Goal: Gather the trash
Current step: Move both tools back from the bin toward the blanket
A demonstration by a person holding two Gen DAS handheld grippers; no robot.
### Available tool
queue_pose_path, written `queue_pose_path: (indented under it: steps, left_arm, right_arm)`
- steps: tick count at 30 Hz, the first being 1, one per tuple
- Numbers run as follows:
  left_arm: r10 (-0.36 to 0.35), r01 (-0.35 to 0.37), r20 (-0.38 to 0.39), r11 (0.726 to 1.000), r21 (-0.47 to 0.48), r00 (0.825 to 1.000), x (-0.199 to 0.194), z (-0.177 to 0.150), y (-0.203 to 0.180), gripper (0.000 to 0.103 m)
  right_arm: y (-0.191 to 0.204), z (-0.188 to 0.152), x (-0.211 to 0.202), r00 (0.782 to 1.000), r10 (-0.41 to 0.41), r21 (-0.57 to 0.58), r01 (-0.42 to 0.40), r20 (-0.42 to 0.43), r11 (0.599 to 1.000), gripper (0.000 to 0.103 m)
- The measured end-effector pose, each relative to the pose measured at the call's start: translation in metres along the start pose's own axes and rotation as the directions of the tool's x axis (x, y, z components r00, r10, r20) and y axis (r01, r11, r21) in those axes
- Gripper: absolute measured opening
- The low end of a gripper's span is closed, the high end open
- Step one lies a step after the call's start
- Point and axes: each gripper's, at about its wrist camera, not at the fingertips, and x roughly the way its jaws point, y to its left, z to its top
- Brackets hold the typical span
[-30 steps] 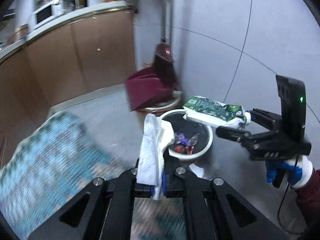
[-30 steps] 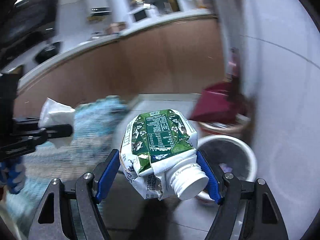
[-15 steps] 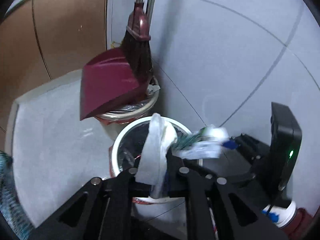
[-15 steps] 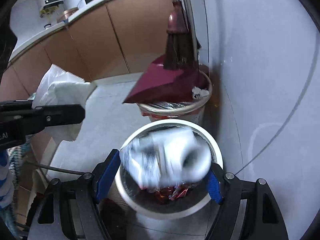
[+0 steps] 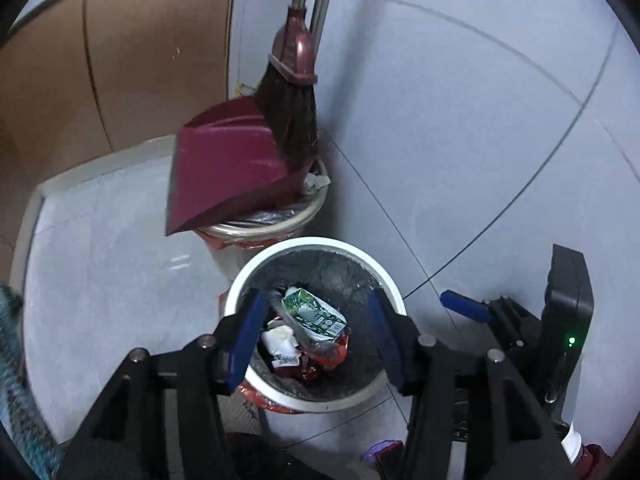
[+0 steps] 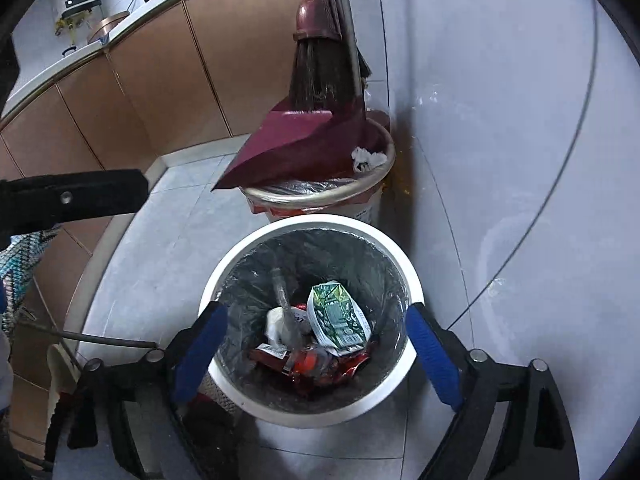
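Note:
A white round trash bin (image 5: 256, 268) (image 6: 224, 264) with a dark liner stands on the floor by the wall. Inside it lie the crushed green-and-white carton (image 5: 314, 314) (image 6: 338, 316), the white crumpled tissue (image 5: 280, 338) (image 6: 276, 324) and red wrappers. My left gripper (image 5: 316, 336) is open and empty, its jaws wide apart right above the bin. My right gripper (image 6: 316, 344) is open and empty too, above the bin; it also shows at the right of the left wrist view (image 5: 464, 304).
A second bin (image 5: 280, 220) (image 6: 320, 196) stands behind, with a maroon dustpan (image 5: 228, 168) (image 6: 296, 148) and a broom (image 5: 292, 112) (image 6: 324, 72) resting on it. Brown cabinets (image 6: 160, 92) run along the left. The grey wall (image 5: 460, 120) is close on the right.
Both grippers came over the white bin and opened. The carton left the right gripper and the tissue left the left gripper; both now lie in the bin.

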Motion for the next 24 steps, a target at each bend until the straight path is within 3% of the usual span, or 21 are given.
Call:
queue_pose_path:
  steps: [5,11,18,20,24]
  left_arm:
    - [0.074,-0.074,0.103,0.997,-0.011,0.992,-0.059,-0.014,-0.008,0.052]
    - [0.187,-0.184,0.233,0.982,-0.035,0.954,-0.138,-0.044,-0.015,0.057]
    - [0.326,-0.31,0.324,0.945,-0.102,0.888,-0.221,-0.096,-0.012,0.068]
    - [0.383,-0.361,0.342,0.924,-0.128,0.858,-0.248,-0.113,-0.008,0.069]
    - [0.447,-0.414,0.366,0.894,-0.169,0.816,-0.287,-0.14,-0.004,0.071]
  right_arm:
    - [0.026,0.003,-0.035,0.999,-0.018,-0.048,0.02,0.049,0.999,0.1]
    - [0.063,0.002,-0.098,0.992,-0.019,-0.089,0.03,0.126,0.996,0.103]
    - [0.109,-0.006,-0.172,0.975,0.017,-0.135,0.014,0.223,0.991,0.103]
    - [0.124,-0.01,-0.191,0.968,0.031,-0.151,0.007,0.249,0.988,0.103]
    - [0.159,-0.021,-0.225,0.955,0.065,-0.2,-0.005,0.291,0.98,0.103]
